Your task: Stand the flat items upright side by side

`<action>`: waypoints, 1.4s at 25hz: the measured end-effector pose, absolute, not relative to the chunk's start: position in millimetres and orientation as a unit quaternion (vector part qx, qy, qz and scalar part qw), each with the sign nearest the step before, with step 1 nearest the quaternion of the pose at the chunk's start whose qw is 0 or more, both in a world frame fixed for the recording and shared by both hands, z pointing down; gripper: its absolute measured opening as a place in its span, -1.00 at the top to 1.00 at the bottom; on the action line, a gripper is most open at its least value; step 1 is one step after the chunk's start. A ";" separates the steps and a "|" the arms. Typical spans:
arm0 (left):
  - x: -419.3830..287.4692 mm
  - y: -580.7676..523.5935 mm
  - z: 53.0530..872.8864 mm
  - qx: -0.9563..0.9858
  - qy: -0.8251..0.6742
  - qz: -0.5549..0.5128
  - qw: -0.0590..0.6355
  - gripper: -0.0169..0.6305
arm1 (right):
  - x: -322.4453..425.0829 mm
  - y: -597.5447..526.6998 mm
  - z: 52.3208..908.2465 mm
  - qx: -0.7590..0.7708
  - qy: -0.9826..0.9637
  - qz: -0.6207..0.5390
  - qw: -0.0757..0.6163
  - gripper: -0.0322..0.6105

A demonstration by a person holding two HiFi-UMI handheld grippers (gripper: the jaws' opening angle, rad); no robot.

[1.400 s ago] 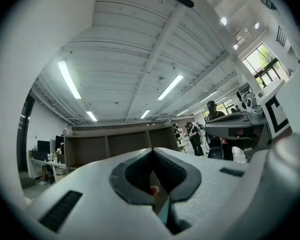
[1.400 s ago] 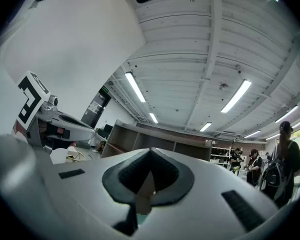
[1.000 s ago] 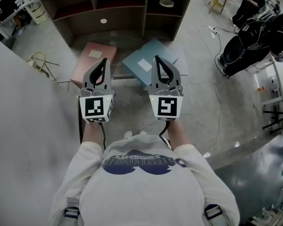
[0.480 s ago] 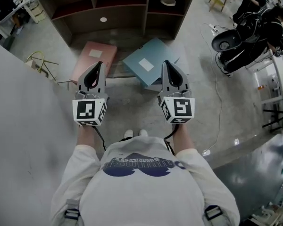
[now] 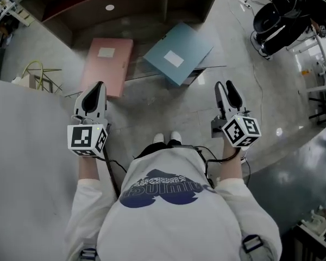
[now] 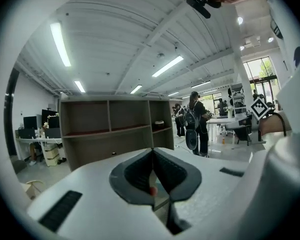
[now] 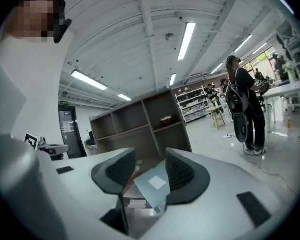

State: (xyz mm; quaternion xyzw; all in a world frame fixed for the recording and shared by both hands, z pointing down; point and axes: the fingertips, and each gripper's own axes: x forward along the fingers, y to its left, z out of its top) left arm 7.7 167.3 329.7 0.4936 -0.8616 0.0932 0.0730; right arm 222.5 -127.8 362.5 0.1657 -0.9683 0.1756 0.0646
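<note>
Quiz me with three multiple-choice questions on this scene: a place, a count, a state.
1. In the head view, the blue folder lies, relative to the pink folder: A on top; B at its left; C at its right.
2. How many folders lie on the floor? A one; B two; C four.
3. The left gripper's jaws are: A together, empty; B wide apart; C clamped on a folder.
Key: 1 C, blue is rightmost; 2 B, one pink, one blue; 3 A, its pads meet.
</note>
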 end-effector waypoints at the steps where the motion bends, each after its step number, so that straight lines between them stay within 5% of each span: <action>1: 4.7 166.6 339.7 0.502 -0.855 0.091 0.086 0.92 | 226.0 -129.4 371.2 0.176 -0.965 0.182 0.069 0.33; 8: -20.4 131.1 387.6 0.539 -0.826 0.069 0.148 0.46 | 221.9 -146.3 416.3 0.206 -0.952 0.196 0.116 0.31; 35: -99.6 -78.7 576.0 0.685 -0.595 0.190 0.376 -0.01 | 159.4 -202.6 523.3 0.223 -0.898 0.321 0.205 0.16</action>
